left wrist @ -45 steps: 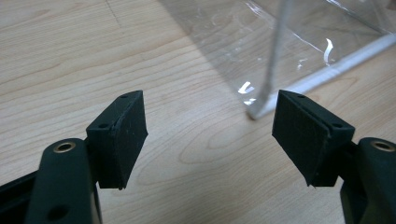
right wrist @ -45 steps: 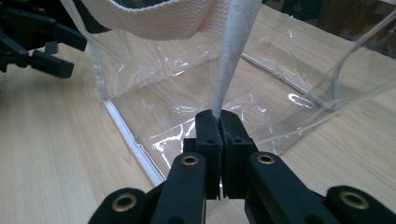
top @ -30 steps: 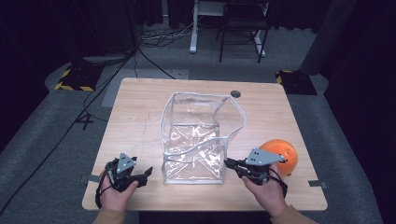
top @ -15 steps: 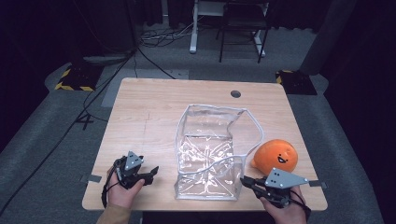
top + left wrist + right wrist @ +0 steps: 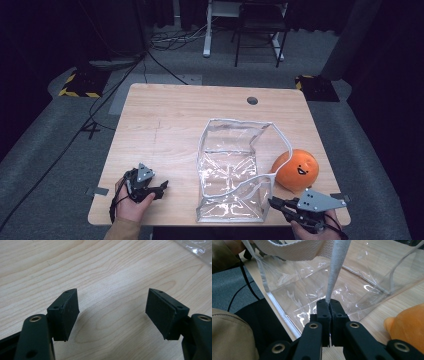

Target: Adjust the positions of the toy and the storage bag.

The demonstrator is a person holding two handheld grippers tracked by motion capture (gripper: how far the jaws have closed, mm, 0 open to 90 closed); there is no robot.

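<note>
In the high view, we are holding the left gripper (image 5: 161, 188) at the lower left of the frame over the pale wooden table (image 5: 170, 130), well apart from the clear plastic tote bag with white fabric trim (image 5: 232, 170) lying at the lower centre. The right gripper (image 5: 276, 203) is sitting at the lower right, touching the bag's near corner, and the round orange plush toy with a smiling face (image 5: 296, 170) is resting just beside the bag, right of centre.

In the left gripper view, we are keeping the left gripper (image 5: 112, 312) wide, its 2 jaws standing far apart over bare wood with nothing between them.

In the right gripper view, we are clamping the right gripper (image 5: 329, 305) narrow on the white fabric strap (image 5: 335, 270), which is rising to the top centre.

We are judging the risks: the thin strap could slip free if we are pulling hard, and dragging the bag sideways could be nudging the plush off the table's right edge.
</note>
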